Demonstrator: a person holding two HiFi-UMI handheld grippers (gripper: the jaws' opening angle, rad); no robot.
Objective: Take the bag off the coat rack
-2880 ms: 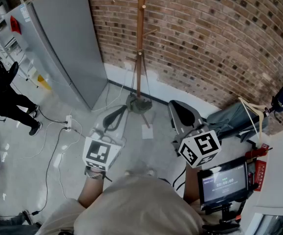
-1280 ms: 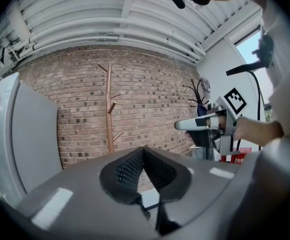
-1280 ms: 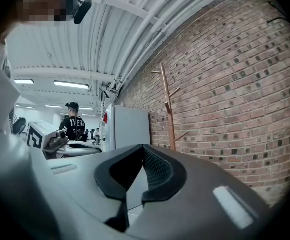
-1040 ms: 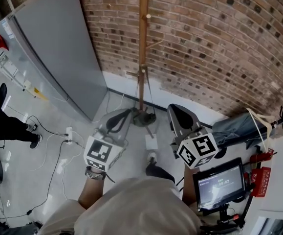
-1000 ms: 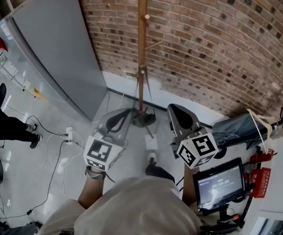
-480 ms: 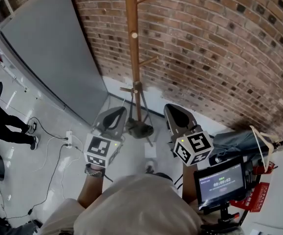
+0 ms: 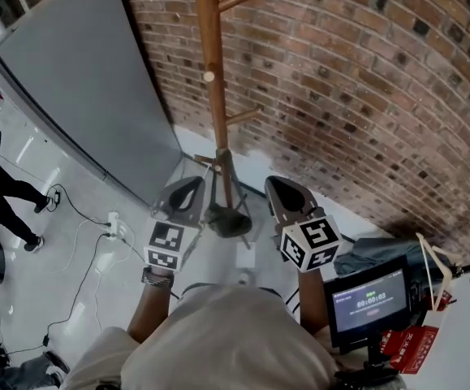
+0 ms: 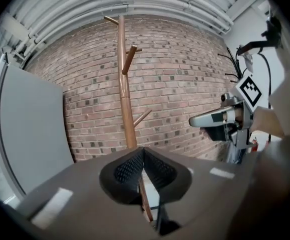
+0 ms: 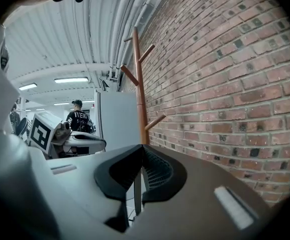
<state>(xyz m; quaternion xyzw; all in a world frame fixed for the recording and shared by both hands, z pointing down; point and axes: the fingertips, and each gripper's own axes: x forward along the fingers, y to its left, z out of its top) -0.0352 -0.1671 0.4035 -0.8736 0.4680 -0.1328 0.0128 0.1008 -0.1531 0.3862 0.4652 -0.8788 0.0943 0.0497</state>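
Coat rack (image 7: 213, 96) stands close to brick wall (image 7: 364, 96), ahead between left gripper (image 7: 187, 190) and right gripper (image 7: 282, 192), both closed

Industrial lab-style workspace: a bare brick wall (image 7: 364, 71) is running beside a glossy pale floor (image 7: 23, 299), where cables (image 7: 88, 254) and a power strip (image 7: 114, 227) are lying. A tall grey panel (image 7: 80, 96) is standing nearby; pipes (image 9: 115, 29) and strip lights (image 9: 72, 79) are crossing the ceiling (image 9: 59, 49).
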